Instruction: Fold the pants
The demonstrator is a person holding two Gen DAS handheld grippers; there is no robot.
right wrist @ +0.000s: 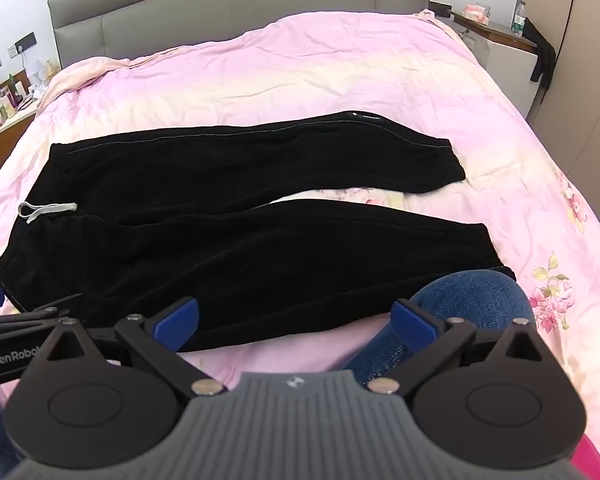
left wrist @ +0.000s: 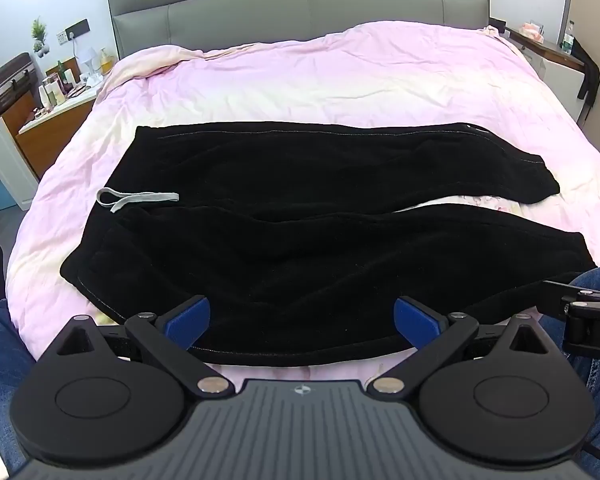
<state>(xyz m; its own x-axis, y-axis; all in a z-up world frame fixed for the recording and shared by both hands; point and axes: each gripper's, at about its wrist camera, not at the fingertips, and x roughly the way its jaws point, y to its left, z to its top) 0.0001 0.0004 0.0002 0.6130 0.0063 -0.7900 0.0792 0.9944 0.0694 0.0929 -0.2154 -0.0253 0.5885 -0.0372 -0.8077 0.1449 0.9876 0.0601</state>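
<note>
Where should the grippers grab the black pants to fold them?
Probably the near long edge of the black pants: left gripper near the waistband, by the grey drawstring, right gripper near the closer leg's cuff. Come in low from the near side; the pants lie flat, legs side by side.

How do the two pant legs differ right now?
The far leg lies fully on the pink duvet, its grey side seam showing along the far edge; the near leg looks wider, and its cuff end is partly hidden by a denim knee. Both are black and lie flat, side by side.
</note>
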